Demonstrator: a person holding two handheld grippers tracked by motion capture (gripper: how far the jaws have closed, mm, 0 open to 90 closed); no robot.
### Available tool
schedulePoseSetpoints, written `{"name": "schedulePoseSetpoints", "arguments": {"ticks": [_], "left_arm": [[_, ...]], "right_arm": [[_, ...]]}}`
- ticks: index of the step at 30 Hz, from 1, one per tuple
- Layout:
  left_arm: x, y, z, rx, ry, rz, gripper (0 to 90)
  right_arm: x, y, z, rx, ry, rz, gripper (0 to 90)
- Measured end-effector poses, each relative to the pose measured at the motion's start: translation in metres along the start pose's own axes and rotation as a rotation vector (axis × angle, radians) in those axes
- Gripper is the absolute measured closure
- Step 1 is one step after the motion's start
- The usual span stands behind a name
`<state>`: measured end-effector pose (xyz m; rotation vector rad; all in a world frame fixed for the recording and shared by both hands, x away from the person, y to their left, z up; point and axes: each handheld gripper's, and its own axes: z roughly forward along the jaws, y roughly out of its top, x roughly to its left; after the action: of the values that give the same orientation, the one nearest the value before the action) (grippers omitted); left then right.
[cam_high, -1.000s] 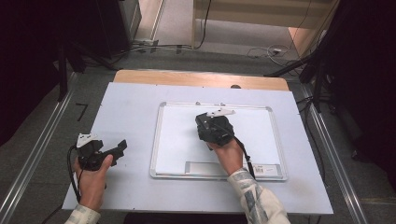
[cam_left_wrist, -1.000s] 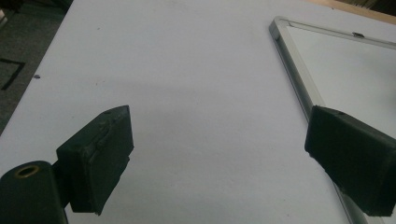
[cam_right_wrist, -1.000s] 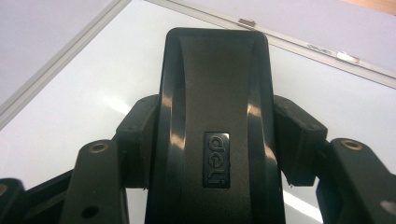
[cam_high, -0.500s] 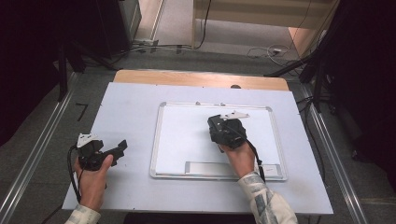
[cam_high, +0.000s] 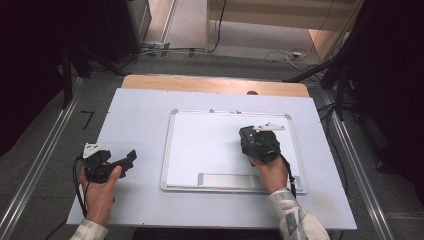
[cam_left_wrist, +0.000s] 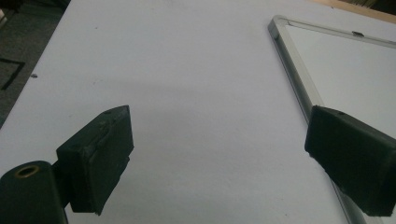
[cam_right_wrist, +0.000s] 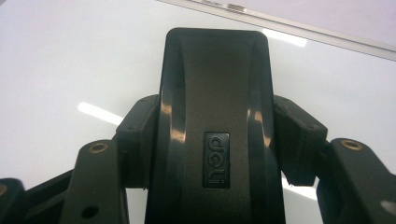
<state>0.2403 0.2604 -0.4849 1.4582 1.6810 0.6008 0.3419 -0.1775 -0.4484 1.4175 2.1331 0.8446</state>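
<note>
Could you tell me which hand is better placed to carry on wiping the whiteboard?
The right: its tongs grip the black eraser on the whiteboard. The left tongs rest open beside the frame.

A fixed overhead camera looks down on the table (cam_high: 135, 115). Two gripper-mounted cameras look close along their jaws, sharing the whiteboard (cam_high: 210, 145).

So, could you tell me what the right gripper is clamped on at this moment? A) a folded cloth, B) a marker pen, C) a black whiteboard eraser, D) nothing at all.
C: in the right gripper view, the right gripper has its jaws pressed against both sides of a black whiteboard eraser with a small logo plate, held over the whiteboard.
</note>
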Motion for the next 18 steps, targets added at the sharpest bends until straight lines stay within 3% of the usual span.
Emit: {"name": "schedulePoseSetpoints", "arguments": {"ticks": [18], "left_arm": [[0.000,0.000,-0.001,-0.005,-0.002,-0.006,8.5]], "right_arm": [[-0.030,-0.014,-0.006,0.007,-0.073,0.056,37.1]]}}
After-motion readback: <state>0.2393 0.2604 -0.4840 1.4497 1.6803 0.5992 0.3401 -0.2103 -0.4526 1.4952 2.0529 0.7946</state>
